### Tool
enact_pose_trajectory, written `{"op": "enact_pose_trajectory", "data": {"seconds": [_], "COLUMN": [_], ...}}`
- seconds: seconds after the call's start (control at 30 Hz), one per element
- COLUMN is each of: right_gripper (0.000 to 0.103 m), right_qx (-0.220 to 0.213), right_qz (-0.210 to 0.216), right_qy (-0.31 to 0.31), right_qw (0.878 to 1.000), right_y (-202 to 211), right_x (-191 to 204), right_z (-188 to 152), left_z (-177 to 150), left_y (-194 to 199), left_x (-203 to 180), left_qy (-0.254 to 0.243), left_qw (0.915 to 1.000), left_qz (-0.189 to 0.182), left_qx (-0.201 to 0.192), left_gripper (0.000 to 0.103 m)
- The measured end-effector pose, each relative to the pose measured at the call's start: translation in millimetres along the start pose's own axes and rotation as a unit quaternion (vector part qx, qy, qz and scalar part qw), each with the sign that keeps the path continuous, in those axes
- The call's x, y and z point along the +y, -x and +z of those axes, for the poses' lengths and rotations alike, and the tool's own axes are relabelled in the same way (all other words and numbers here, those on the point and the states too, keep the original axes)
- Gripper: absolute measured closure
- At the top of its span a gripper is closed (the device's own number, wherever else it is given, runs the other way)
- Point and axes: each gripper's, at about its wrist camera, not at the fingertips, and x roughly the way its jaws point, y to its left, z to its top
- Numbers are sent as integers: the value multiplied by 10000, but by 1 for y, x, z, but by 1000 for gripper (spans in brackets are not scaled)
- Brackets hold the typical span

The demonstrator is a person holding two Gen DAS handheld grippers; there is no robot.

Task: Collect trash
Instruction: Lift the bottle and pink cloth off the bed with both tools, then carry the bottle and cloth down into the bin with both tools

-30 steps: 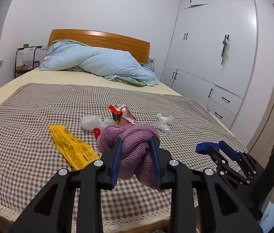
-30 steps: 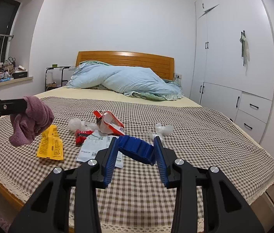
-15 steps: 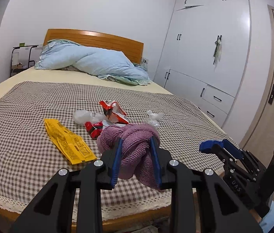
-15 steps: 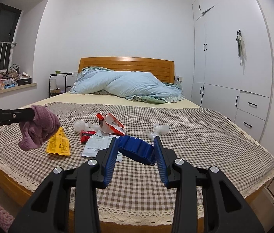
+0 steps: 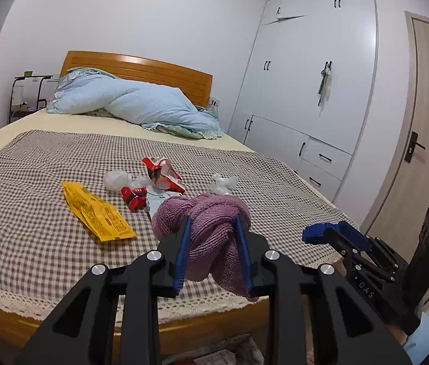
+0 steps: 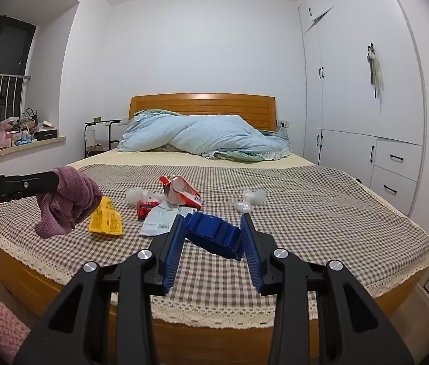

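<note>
At the foot of the bed [image 6: 366, 213], both tongs hang off the near edge, and across the last second the whole checked coverlet has shrunk and slid away in both views, more of the wooden bed frame showing below: the person has backed off from the mattress with both loads, which I read as a carry-away rather than another pick. Going left to right, the left tongs [image 5: 213, 245] are clamped on a bunched purple cloth [image 5: 205, 228], its folds bulging over the blue pads and a tail drooping below. Next on the coverlet lies the yellow wrapper [image 6: 105, 220], flat, its long axis running from the near edge up toward the headboard and leaning a little leftward in the left wrist view. Just beside it sit a small red packet [image 6: 146, 206], a clear crumpled bag [image 6: 135, 194], a white printed label [image 6: 159, 222] and an open red snack bag [image 6: 182, 194], mouth tilted up. Further right is a clear plastic wad [image 6: 249, 199], apart from the rest. The right tongs [image 6: 213, 241] are closed on a ribbed blue plastic piece [image 6: 214, 234] held crosswise between the pads. Most litter remains on the bed, so the collecting looks early.
</note>
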Motion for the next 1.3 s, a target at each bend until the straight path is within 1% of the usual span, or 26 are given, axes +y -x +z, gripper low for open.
{"op": "enact_pose_trajectory", "data": {"seconds": [0.2,0.33,0.73,1.07,1.3], "right_gripper": [66,66,66,66,66], "right_qx": [84,165,545,865,1167], "right_qz": [12,-16,54,51,78], "right_qy": [-4,-40,3,80,48], "right_qw": [10000,9999,9985,9962,9931], "right_y": [8,10,15,15,12], "right_x": [-1,-4,-3,-1,0], "right_z": [-10,-18,-48,-73,-91], "left_z": [-12,-21,-59,-90,-107], "left_y": [10,14,2,-14,-23], "left_x": [-6,-9,-13,-12,-11], "left_qy": [-154,-177,-258,-170,-138], "left_qw": [9998,9998,9989,9972,9951], "left_qz": [-19,-78,-174,-136,-122], "left_qx": [-96,-51,343,721,973], "left_gripper": [77,77,77,77,77]}}
